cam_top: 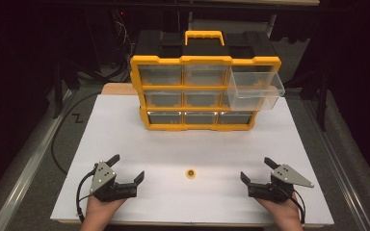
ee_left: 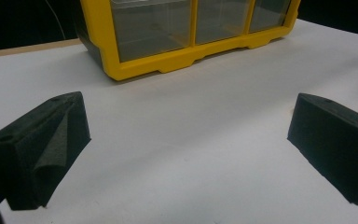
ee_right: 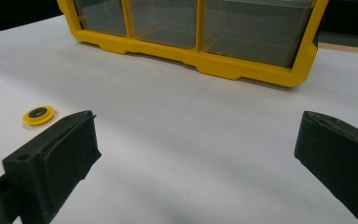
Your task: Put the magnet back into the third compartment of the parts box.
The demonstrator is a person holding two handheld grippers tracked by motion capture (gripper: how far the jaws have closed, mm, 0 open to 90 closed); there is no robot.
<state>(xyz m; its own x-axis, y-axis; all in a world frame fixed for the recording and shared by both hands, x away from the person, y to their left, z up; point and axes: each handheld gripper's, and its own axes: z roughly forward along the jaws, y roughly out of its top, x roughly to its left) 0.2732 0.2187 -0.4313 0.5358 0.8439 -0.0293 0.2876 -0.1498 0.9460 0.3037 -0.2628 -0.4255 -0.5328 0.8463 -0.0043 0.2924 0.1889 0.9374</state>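
Observation:
A yellow and black drawer cabinet (cam_top: 202, 91) stands at the back of the white table (cam_top: 125, 125). Its top right clear drawer (cam_top: 255, 86) is pulled out. A small yellow disc with a dark centre (cam_top: 191, 173) lies near the table's front, midway between the two grippers. My left gripper (cam_top: 127, 168) rests at the front left, jaws wide apart with nothing between them (ee_left: 186, 149). At the front right, my right gripper (cam_top: 257, 169) also stands open and empty (ee_right: 191, 154). In the right gripper view the disc (ee_right: 38, 115) lies just left of the left jaw.
Dark floor and cables lie to the left of the table. Metal rails run along both sides of the board. The cabinet's lower drawer fronts (ee_left: 191, 28) (ee_right: 191, 28) face both grippers across bare white surface.

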